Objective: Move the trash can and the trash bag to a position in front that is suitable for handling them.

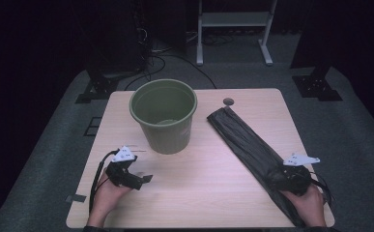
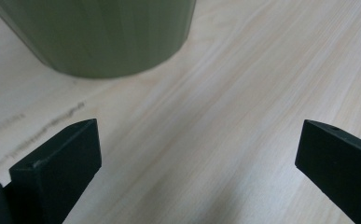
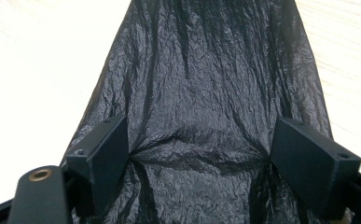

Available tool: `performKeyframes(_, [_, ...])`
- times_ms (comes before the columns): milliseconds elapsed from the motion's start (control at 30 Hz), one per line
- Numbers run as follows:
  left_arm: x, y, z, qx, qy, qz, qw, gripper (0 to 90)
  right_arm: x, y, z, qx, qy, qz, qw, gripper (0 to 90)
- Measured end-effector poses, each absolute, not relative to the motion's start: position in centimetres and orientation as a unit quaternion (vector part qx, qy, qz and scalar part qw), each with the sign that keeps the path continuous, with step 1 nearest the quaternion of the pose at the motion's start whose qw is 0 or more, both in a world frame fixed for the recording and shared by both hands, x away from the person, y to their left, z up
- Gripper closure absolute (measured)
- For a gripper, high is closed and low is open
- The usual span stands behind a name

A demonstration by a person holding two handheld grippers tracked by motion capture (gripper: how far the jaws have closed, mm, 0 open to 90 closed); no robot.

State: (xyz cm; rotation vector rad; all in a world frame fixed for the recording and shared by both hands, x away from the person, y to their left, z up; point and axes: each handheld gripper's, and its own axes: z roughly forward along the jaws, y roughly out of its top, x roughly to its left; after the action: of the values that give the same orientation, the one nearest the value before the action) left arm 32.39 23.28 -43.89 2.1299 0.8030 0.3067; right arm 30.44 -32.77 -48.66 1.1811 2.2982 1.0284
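A person seated at a pale wooden table (image 1: pixel 199 193) is working two hand-held grippers toward lining a green plastic bin (image 1: pixel 164 115) with a black garbage bag (image 1: pixel 252 145). The bag is lying flat and still folded into a long strip, running diagonally from near the table's middle back edge to its near right corner, well apart from the bin. The right gripper (image 1: pixel 291 176) is sitting over the bag's near end; in the right gripper view its jaws are standing wide on either side of the crinkled plastic (image 3: pixel 201 93), which is puckering into creases where each pad (image 3: pixel 108 149) is meeting it, so the film is lying between the jaws rather than being pinched tight. The left gripper (image 1: pixel 143 179) is hovering above bare tabletop just in front of the bin, its jaws spread and holding nothing, with the bin's ribbed wall (image 2: pixel 99 37) rising beyond them. The bin is standing upright and looking empty, its rim bare. By these pictures the job is barely beginning: the bag is yet to be lifted, opened, lowered inside and folded over the rim.
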Motion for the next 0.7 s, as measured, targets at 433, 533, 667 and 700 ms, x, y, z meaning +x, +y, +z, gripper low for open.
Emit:
performKeyframes(433, [33.4,23.6,-39.4,0.837,0.313,0.14,0.427,0.0,30.4,-32.8,-48.7,0.417,0.813,0.364,0.179,17.9])
performKeyframes(533, [33.9,23.6,-38.5,0.836,0.31,0.141,0.43,0.0,30.4,-32.8,-48.7,0.418,0.813,0.364,0.179,17.9])
performKeyframes(667, [34.6,23.7,-37.2,0.836,0.311,0.149,0.426,0.0,30.4,-32.8,-48.7,0.417,0.813,0.364,0.18,17.9])
performKeyframes(700, [34.8,23.8,-36.8,0.835,0.312,0.151,0.427,0.0,30.4,-32.8,-48.7,0.417,0.813,0.364,0.18,17.9])
